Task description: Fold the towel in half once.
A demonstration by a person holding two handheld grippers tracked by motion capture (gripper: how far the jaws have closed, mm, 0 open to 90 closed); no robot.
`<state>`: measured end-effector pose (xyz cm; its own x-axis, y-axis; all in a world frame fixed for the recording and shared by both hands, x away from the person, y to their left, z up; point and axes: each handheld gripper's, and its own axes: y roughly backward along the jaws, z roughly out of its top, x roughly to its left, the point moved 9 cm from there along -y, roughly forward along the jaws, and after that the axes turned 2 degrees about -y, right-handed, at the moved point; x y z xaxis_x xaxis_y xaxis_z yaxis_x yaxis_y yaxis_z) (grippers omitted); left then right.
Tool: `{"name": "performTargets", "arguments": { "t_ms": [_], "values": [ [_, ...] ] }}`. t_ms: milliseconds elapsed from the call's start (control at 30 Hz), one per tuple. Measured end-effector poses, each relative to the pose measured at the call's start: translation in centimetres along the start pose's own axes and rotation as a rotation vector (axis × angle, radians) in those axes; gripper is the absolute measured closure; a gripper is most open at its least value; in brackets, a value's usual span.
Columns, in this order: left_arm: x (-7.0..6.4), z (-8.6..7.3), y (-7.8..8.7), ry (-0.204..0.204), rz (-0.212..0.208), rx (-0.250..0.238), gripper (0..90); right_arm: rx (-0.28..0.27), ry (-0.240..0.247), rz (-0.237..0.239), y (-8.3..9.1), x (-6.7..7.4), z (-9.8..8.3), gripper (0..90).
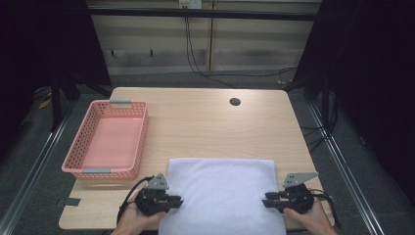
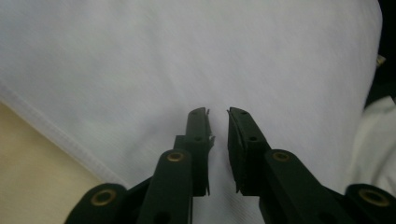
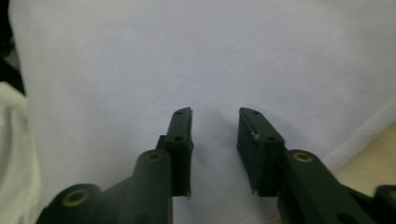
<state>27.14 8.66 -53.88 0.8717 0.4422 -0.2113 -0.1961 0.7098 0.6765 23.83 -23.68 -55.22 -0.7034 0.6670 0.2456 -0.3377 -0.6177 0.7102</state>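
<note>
Grippers (image 1: 177,201) (image 1: 265,201) over towel (image 1: 222,191) — wooden table (image 1: 205,122)

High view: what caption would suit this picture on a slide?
Two hand-held grippers, left and right, poised at opposite sides of a folded white towel on a wooden table, an empty pink basket nearby.

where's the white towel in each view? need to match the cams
High view: white rectangular cloth towel lies flat at the table's near edge, between the two grippers.
Left gripper view: it spreads behind the jaws.
Right gripper view: likewise behind the jaws.
Shared landmark: the towel's stitched hem, lower left in the left gripper view, lower right in the right.
</note>
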Motion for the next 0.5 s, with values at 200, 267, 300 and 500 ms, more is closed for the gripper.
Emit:
{"name": "performTargets", "arguments": {
  "t_ms": [200, 267, 300, 500],
  "values": [
    [4.4, 3.7, -1.2, 0.047, 0.035, -0.078, 70.0, -0.15, -0.062, -0.139, 1.6, -5.9, 4.4, 54.9],
    [5.4, 3.9, -1.7, 0.072, 0.065, -0.073, 70.6, -0.159, -0.085, -0.168, 1.5, -7.9, 5.3, 51.4],
    [5.7, 3.8, -1.9, 0.083, 0.064, -0.073, 70.5, -0.145, -0.081, -0.184, 1.2, -8.7, 5.5, 51.1],
    [7.6, 4.0, -2.5, 0.099, 0.13, -0.052, 66.4, -0.078, -0.102, -0.164, -2.0, -10.6, 5.7, 49.7]
  ]
}}
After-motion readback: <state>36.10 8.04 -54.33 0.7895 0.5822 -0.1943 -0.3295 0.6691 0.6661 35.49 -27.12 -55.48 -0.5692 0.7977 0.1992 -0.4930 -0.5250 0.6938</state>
